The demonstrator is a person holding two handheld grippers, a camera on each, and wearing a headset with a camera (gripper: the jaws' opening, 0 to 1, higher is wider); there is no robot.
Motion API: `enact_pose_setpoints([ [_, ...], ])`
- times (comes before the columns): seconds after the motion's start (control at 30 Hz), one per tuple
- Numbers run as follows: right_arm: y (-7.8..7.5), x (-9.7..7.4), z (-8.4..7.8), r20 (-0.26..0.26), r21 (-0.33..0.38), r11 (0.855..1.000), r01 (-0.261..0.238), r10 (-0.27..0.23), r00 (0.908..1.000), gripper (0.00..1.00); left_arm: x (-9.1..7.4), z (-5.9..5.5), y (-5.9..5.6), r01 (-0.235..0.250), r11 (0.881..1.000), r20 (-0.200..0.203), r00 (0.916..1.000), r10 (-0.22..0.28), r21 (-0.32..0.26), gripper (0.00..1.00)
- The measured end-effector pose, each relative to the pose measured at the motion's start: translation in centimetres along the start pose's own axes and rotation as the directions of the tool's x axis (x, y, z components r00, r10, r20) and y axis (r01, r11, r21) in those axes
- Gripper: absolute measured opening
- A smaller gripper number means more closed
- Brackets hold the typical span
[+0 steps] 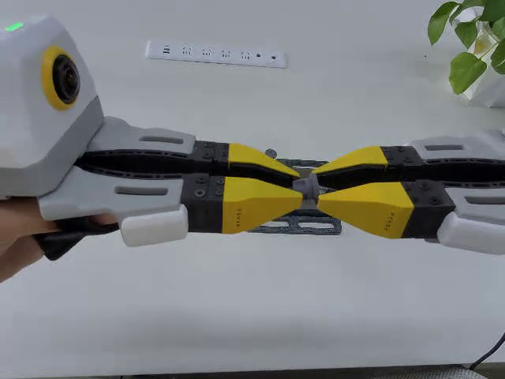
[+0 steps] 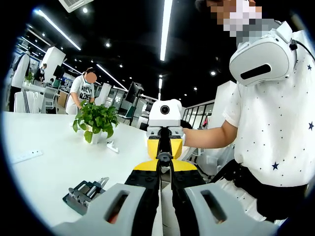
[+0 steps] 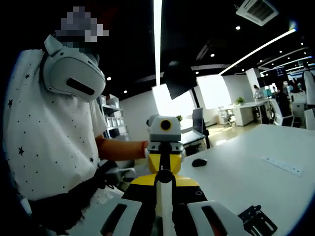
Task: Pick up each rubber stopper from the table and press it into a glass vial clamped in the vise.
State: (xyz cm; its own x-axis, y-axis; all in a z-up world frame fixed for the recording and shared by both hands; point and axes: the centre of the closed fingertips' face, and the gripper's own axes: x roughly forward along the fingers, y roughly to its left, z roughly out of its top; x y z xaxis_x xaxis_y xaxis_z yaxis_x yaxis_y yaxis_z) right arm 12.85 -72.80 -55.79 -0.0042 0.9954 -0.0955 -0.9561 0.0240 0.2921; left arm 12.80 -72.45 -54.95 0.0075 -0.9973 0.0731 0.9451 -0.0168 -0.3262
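Holding both grippers nose to nose above the bench [image 1: 237,316], you've got the left gripper [image 1: 297,186] pointing in from the left, w/ the right gripper [image 1: 319,191] opposite it. Between the yellow tips sits the grey stopper [image 1: 308,186]. Each gripper's jaws are drawn in to a narrow slit and pinch it, one per side (can't tell which one really bears the hold). Stopper is up in the air, approx. over the vise [image 1: 298,226] and clear of it. Vise is a dark metal frame lying on the bench, mostly hidden behind the jaws in the head view. Left gripper view has it low left [image 2: 86,192], right gripper view low right [image 3: 256,221]. Whether a vial sits in it, can't tell. Your hand [image 1: 20,237] wraps the left gripper's handle at the left edge. Further back on the bench: a white power strip [image 1: 215,54], well apart from the vise, and a leafy plant [image 1: 467,47] at the far right corner.
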Motion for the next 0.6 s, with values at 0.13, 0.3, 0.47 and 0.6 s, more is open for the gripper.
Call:
enact_pose_setpoints([
  [0.13,-0.2,0.1,-0.2,-0.014,0.003,1.000,0.005,-0.005,0.9999,0.06,-0.1,-0.3,0.2,-0.008,1.000,-0.004,1.0000,0.008,0.001,0.04],
  [0.3,-0.4,0.4,-0.2,-0.028,0.008,1.000,0.012,-0.012,0.9995,0.06,-0.3,-0.3,0.4,-0.017,1.000,-0.002,0.9999,0.017,0.002,0.08],
  [0.47,-1.1,0.5,-0.3,-0.061,0.009,1.000,0.029,-0.029,0.9977,0.06,-0.7,-0.5,0.7,-0.041,0.999,-0.004,0.9991,0.042,0.012,0.12],
  [0.6,-1.9,0.3,-0.2,-0.085,0.010,0.999,0.051,-0.050,0.9952,0.06,-1.3,-0.6,1.3,-0.076,0.997,-0.002,0.9971,0.076,0.021,0.15],
])
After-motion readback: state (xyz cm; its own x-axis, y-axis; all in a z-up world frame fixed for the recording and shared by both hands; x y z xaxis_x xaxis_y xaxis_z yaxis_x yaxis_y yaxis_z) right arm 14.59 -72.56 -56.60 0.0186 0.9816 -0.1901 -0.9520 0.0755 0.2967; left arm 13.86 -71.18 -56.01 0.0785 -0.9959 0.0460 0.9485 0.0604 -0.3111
